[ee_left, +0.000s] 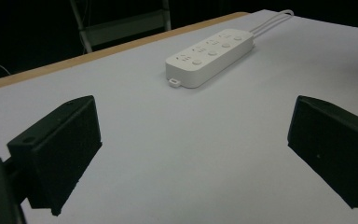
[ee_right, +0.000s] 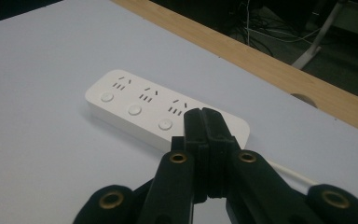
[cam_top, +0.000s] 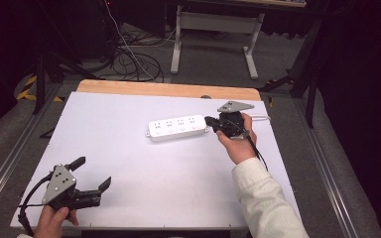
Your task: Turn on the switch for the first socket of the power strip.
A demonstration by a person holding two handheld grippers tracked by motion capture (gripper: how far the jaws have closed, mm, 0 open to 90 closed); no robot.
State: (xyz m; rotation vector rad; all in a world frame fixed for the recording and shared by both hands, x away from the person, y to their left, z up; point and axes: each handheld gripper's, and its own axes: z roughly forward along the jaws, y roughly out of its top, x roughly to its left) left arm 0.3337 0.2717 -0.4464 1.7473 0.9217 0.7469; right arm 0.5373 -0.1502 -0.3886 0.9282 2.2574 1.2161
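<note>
A white power strip (cam_top: 177, 128) (ee_left: 209, 56) (ee_right: 135, 105) with several sockets and round buttons lies flat on the white table (cam_top: 129, 158), right of centre. Its white cord (cam_top: 260, 117) (ee_left: 270, 21) runs off to the right. My right gripper (cam_top: 209, 120) (ee_right: 204, 116) is shut, jaws pressed together with nothing visible between them. Its tips are over the strip's right end and hide that end's socket. My left gripper (cam_top: 93, 172) (ee_left: 191, 149) is open and empty near the table's front left corner, pointing toward the strip from well away.
A wooden strip (cam_top: 168, 89) borders the table's far edge, with a round hole (ee_right: 303, 99) near its right end. Metal rails (cam_top: 10, 153) run along both sides. Beyond the table are desk legs (cam_top: 177, 44) and loose cables (cam_top: 129, 62) on the floor.
</note>
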